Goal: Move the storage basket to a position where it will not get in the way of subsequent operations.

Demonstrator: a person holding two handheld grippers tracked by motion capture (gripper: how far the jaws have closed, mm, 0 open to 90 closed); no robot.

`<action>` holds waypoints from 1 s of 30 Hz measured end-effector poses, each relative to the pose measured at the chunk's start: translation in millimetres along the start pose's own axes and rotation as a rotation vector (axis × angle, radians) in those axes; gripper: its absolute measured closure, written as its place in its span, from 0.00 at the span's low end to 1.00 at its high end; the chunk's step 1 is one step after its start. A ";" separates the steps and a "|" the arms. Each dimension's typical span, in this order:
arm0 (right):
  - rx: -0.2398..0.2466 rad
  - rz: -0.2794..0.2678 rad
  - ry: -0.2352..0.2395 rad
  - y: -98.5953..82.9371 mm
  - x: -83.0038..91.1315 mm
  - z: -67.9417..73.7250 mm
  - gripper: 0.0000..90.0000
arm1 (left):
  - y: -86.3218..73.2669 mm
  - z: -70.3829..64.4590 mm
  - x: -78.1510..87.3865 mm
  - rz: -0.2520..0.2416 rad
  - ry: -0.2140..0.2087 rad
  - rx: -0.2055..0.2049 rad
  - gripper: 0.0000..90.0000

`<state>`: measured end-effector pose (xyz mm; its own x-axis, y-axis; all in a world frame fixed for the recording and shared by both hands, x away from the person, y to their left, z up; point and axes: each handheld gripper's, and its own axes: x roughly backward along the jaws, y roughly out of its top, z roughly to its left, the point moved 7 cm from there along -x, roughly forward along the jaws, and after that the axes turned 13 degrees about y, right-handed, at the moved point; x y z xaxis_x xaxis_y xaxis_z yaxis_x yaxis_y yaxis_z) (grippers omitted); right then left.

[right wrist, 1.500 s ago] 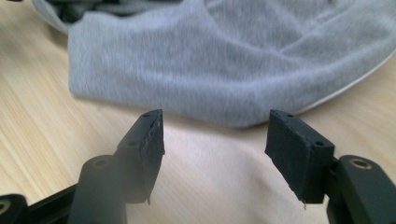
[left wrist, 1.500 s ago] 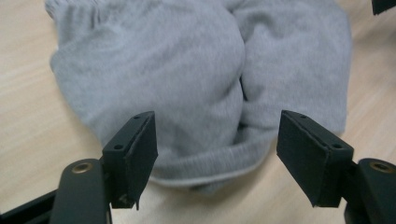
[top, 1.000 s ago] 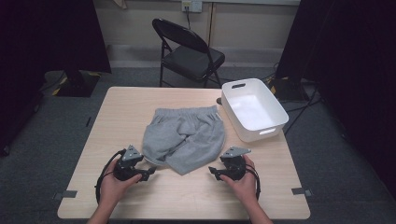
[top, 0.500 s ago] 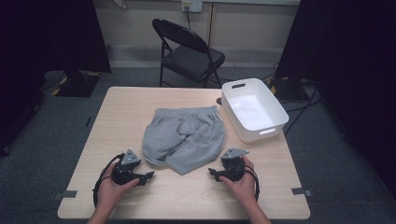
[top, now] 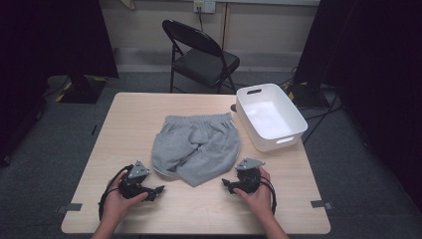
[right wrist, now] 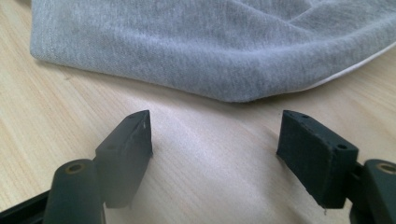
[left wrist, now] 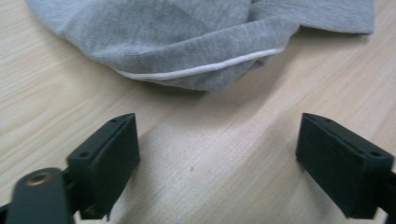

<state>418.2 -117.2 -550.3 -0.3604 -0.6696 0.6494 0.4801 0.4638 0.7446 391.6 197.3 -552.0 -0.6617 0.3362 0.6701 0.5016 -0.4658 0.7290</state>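
Note:
A pair of grey shorts (top: 199,144) lies spread flat in the middle of the wooden table (top: 134,114), waistband toward the far side. My left gripper (top: 158,189) rests on the table just short of the shorts' near left hem, open, with bare wood between its jaws. In the left gripper view the hem with white piping (left wrist: 201,70) lies just beyond the jaws. My right gripper (top: 225,183) sits by the near right leg opening, open and empty. In the right gripper view the grey hem (right wrist: 224,60) lies a little ahead of the jaws.
A white plastic bin (top: 270,116) stands empty at the table's far right edge. A black folding chair (top: 201,57) stands behind the table. Bare wood runs along the near edge and the left side.
The left hand and gripper have slid slightly toward the near edge and turned toward the shorts. The right gripper has barely shifted. The shorts lie as before.

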 end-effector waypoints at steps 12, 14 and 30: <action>0.014 -0.033 0.027 32.8 -5.1 5.3 0.35 | 0.2 -0.6 -0.4 0.002 -0.003 -0.009 0.11; 0.018 -0.034 0.037 38.7 -9.4 7.5 0.38 | 0.2 -0.6 -0.5 0.002 -0.004 -0.010 0.11; 0.038 0.030 0.027 42.2 -43.7 9.3 0.67 | 0.1 -1.0 -0.7 0.003 -0.009 -0.009 0.10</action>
<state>446.7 -63.0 -545.8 -0.3242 -0.6705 0.6674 0.4597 0.5049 0.7306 391.5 196.2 -552.5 -0.6552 0.3422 0.6735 0.4982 -0.4744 0.7258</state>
